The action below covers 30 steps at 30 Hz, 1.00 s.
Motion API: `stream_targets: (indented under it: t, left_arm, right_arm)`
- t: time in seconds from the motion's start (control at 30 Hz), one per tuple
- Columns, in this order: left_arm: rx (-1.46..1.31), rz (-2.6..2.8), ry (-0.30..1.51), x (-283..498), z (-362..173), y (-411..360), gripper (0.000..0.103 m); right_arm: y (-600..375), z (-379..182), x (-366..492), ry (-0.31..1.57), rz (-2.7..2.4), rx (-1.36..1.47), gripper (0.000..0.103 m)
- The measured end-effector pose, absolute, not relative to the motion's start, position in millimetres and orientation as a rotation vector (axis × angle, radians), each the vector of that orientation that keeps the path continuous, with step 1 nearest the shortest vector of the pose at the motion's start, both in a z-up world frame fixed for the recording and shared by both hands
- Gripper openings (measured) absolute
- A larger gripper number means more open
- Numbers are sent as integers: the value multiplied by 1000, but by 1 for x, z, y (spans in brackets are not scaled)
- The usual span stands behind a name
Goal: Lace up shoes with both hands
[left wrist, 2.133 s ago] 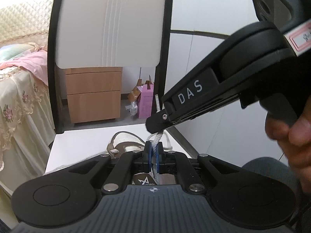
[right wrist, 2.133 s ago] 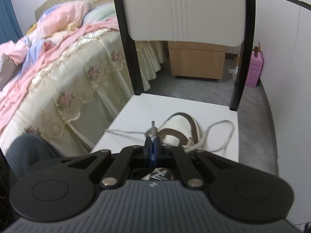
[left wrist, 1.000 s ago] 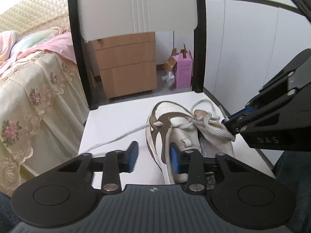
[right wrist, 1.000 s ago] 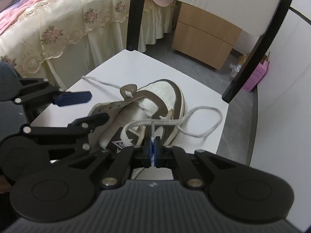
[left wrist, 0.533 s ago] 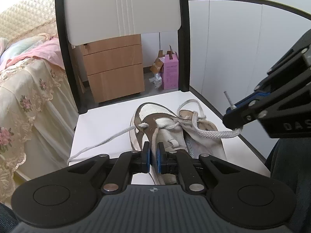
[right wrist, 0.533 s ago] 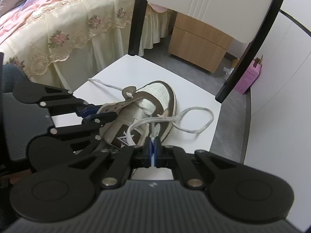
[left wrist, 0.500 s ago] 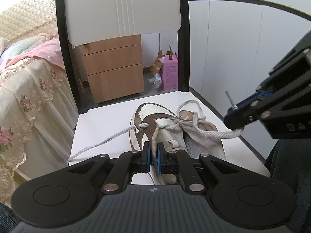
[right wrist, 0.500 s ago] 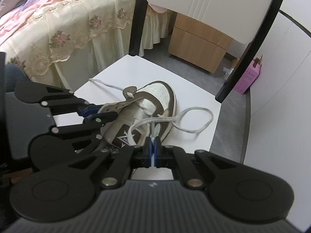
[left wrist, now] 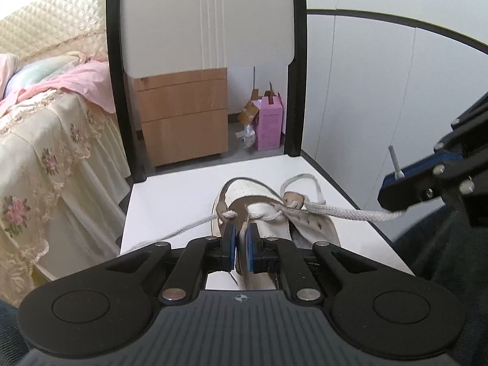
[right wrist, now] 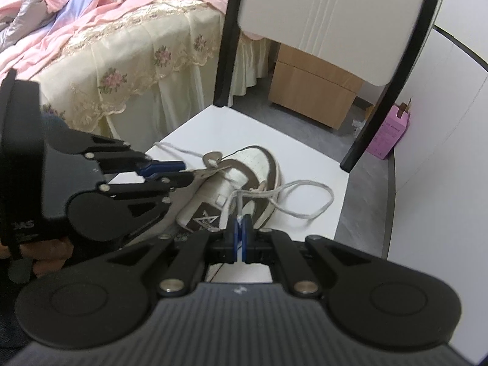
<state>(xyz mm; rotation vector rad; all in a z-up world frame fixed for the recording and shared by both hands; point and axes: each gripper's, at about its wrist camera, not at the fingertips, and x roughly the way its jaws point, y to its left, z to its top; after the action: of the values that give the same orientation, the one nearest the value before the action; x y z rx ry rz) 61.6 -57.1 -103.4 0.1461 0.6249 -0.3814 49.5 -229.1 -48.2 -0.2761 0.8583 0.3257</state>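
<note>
While lying on chair seat [left wrist: 170,201], shoe [left wrist: 253,195] toe points toward backrest [left wrist: 207,18].

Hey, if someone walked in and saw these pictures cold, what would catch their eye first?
Probably the white and brown sneaker lying on the white chair seat, with a black handheld gripper closed on its pale shoelace from each side: the left gripper pinches the shoe's eyelet flap, the right gripper holds the lace near its tip. Behind, the cream floral bedspread with pink bedding fills the left, and a pink box stands on the floor at right.

Two close wrist views, shared shoe [left wrist: 259,201]
</note>
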Motion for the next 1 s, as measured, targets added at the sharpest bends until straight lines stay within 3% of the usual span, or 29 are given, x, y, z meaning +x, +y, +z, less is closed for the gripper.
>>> stream_targets:
  t: [0.4,0.5,0.83,1.0]
  left_arm:
    - [161,-304,652,45,-92,-57,12]
    - [185,-288,653,47,-95,-60,25]
    - [178,-306,659,63,-110,-68,25]
    - [-19,-323,686,82,-126,-42,29]
  right_arm:
    - [-252,-37,68,720,401,-413,3]
    - [-237,-44,80,730,470,-499,3]
    - [-191,-79,119,800,611,-670,3]
    - [-178,-98,144,856,660,-711,3]
